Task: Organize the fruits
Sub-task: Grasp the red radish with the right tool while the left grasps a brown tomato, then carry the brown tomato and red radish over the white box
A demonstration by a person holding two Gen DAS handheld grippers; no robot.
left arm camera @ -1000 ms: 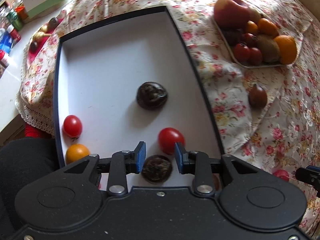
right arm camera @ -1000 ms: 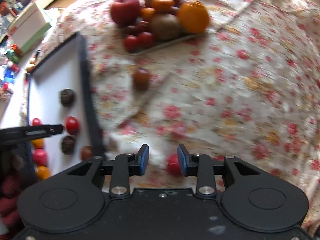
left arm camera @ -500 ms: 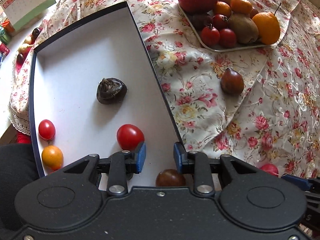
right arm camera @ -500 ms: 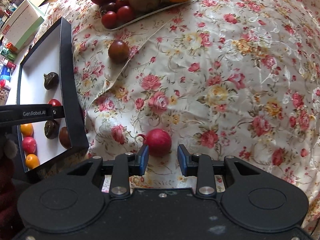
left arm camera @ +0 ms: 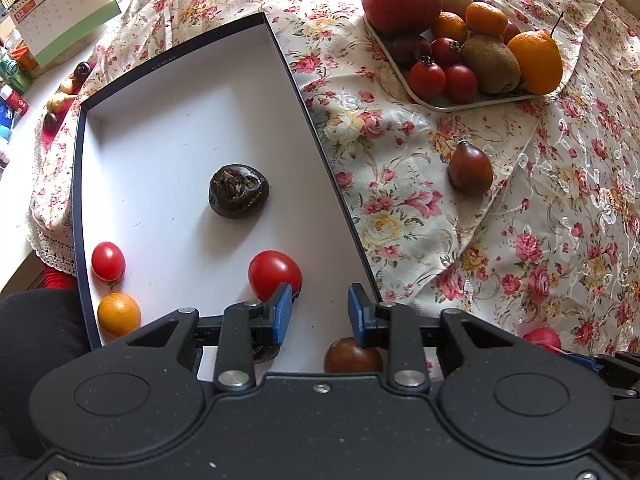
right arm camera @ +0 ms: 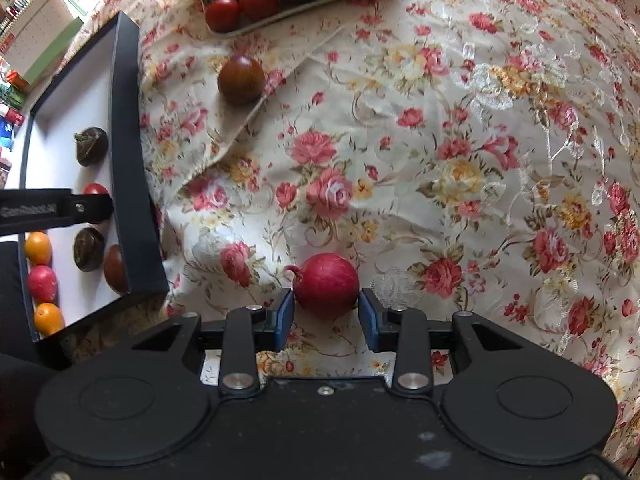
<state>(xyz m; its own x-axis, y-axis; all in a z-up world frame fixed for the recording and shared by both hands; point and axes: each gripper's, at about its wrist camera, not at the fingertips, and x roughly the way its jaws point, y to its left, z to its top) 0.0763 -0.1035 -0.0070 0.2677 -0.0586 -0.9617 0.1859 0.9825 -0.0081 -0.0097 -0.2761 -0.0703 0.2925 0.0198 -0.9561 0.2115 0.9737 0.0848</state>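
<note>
Right gripper (right arm camera: 326,314) stands open, empty, its jaws either side of the red fruit (right arm camera: 326,290) on the tablecloth (right arm camera: 460,140) just off the white box's (right arm camera: 132,184) near corner, so closing comes next; left gripper (left arm camera: 316,314) hovers open, empty, over the box.

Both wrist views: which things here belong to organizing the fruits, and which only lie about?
Job:
- round red radish-like fruit between the open jaws of the right gripper
- dark brown tomato on the cloth
- dark-rimmed white box
- grey tray of fruit
- left gripper, open

Lying about:
- desk calendar
- floral tablecloth
</note>
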